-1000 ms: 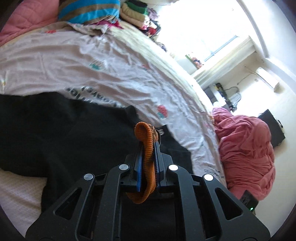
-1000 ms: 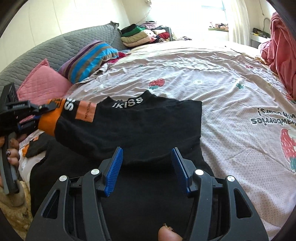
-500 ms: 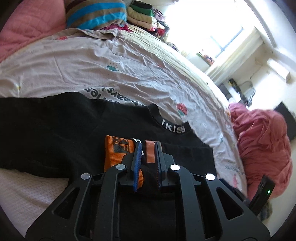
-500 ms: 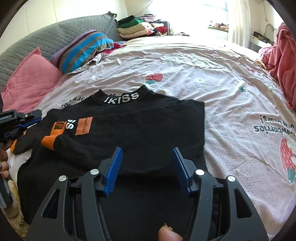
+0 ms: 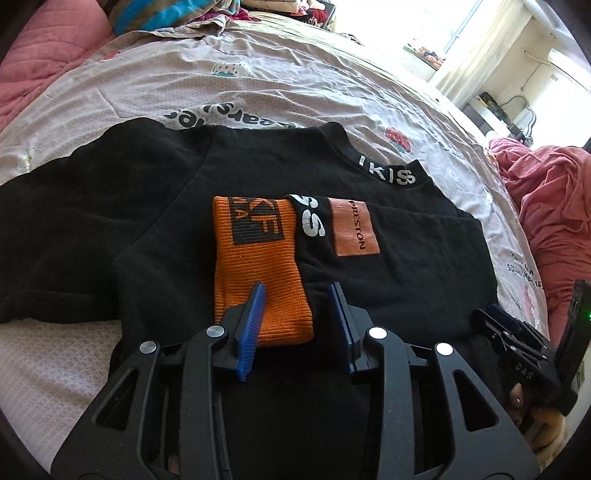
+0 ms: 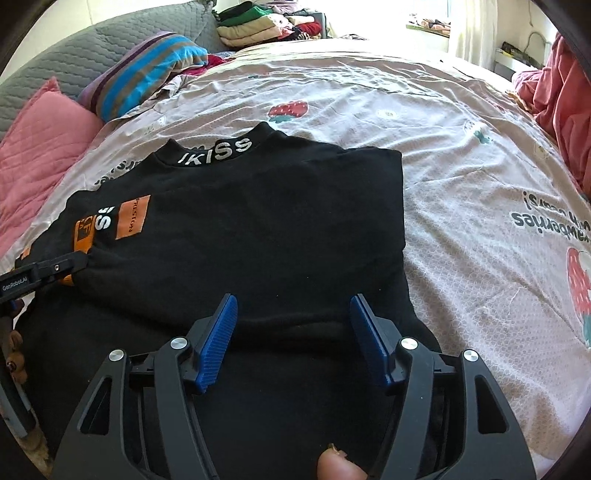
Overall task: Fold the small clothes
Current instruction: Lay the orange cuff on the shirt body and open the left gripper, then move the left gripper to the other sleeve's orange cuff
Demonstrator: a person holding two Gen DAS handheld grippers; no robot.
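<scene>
A black sweatshirt (image 6: 280, 229) with "IKISS" on its collar lies flat on the bed, also in the left wrist view (image 5: 406, 266). Its right sleeve is folded across the body, and the orange cuff (image 5: 258, 266) rests on the chest beside an orange "PRESTON" patch (image 5: 352, 226). My left gripper (image 5: 297, 321) is open, its jaws on either side of the cuff's near end. My right gripper (image 6: 291, 328) is open and empty, low over the sweatshirt's lower body. The left gripper's tip shows at the left edge of the right wrist view (image 6: 55, 269).
The bedsheet (image 6: 480, 166) is pinkish with strawberry prints. A pink cushion (image 6: 37, 147), a striped pillow (image 6: 147, 66) and stacked folded clothes (image 6: 258, 22) lie at the head. A red heap of fabric (image 5: 554, 206) sits to the right.
My left gripper carried the orange cuff across the sweatshirt, laid it on the chest, and opened. The sleeve now lies folded over the body. My right gripper stayed open over the hem.
</scene>
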